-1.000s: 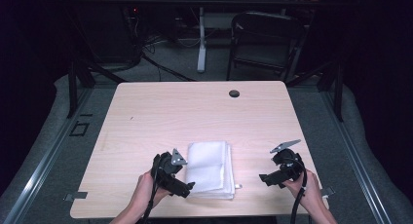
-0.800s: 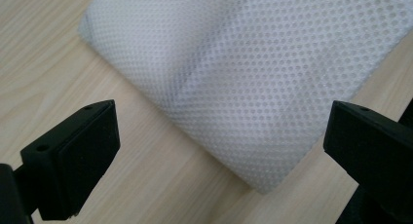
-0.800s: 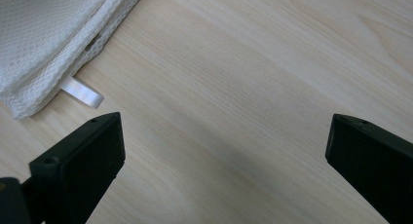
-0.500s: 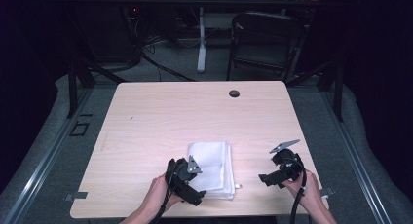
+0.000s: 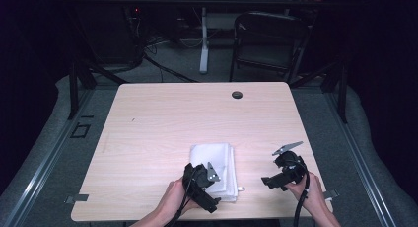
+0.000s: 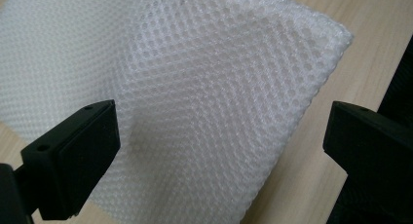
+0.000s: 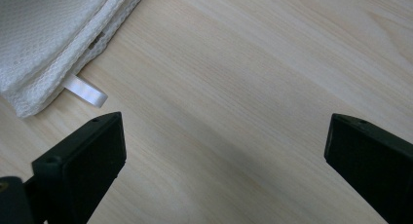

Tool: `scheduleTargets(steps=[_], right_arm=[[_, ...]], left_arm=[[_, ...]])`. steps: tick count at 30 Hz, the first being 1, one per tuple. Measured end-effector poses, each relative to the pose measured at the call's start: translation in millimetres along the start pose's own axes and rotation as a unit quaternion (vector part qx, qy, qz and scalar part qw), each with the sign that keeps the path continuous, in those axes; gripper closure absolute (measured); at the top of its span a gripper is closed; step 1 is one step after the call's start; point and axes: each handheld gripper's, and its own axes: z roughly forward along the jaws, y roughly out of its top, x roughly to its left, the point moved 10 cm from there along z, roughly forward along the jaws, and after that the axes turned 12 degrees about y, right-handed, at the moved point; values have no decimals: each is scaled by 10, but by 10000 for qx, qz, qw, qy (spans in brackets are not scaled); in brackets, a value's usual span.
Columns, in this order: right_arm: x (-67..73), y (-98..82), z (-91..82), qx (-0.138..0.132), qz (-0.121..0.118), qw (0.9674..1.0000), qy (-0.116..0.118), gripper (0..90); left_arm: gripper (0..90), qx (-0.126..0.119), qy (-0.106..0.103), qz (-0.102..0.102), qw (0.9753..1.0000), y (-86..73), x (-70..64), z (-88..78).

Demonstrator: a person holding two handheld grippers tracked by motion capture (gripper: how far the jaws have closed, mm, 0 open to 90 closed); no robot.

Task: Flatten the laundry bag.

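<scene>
Currently the left gripper sits over the near-left corner of the folded mesh cloth, jaws wide apart w/ the corner between them in the left gripper view, nothing held.

Risks, as judged from this pose:
- Cloth is stacked in several layers. If the jaws close here they may take only the top layer, or all layers at once, so the fold opens unevenly or the whole stack drags across the desk.
- Mesh is open-weave and likely soft; a jaw edge could snag it.
- Stack lies near the desk's front edge; a pull toward the person could slide it off.

The right gripper is well apart from the cloth, to its right, jaws wide over bare desk, empty.

Cloth appearance: white, fine hole pattern, neat rectangular fold, small white tab protruding at its near-right corner.
</scene>
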Motion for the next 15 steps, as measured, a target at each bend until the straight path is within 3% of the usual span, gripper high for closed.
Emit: scheduleTargets(steps=[6,7,9,13,15], right_arm=[[19,9,21,-79,71,9999,43,15],[24,19,34,-160,82,9998,70,15],[17,2,12,0,14,10000,37,16],[28,4,18,-3,-8,10000,68,24],[27,1,18,22,-22,10000,65,27]], left_arm=[[46,10,60,101,9999,49,-48,65],[64,18,84,118,9999,56,-46,75],[103,-10,105,91,9999,73,-53,93],[182,-86,145,73,9998,92,-52,93],[257,-178,27,51,9998,98,-59,72]])
